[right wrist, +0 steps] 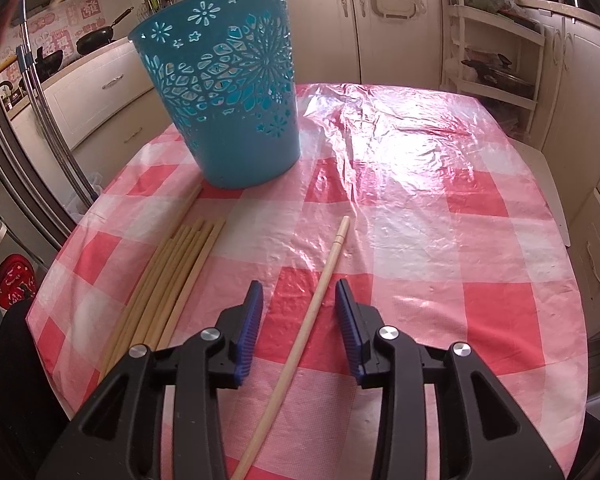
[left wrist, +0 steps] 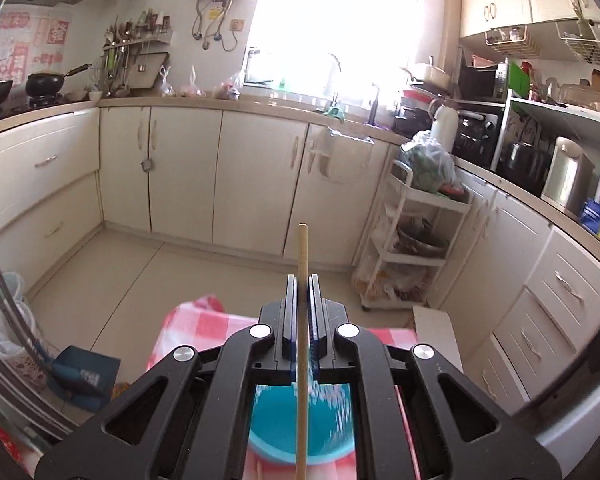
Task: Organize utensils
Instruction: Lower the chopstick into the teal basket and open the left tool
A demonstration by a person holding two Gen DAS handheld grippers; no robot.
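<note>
My left gripper (left wrist: 302,280) is shut on a wooden chopstick (left wrist: 302,252), held high above the teal cut-out basket (left wrist: 300,424), whose open mouth shows below the jaws. In the right wrist view the same basket (right wrist: 228,92) stands upright at the far left of the red-and-white checked table (right wrist: 440,216). My right gripper (right wrist: 299,292) is open and low over the table, its jaws on either side of a single chopstick (right wrist: 308,320) lying on the cloth. A bundle of several chopsticks (right wrist: 172,280) lies to its left.
A white trolley (left wrist: 412,232) stands by the cabinets beyond the table. A fridge side (right wrist: 16,128) is at the table's left. The plastic table cover is wrinkled at the far right (right wrist: 400,120).
</note>
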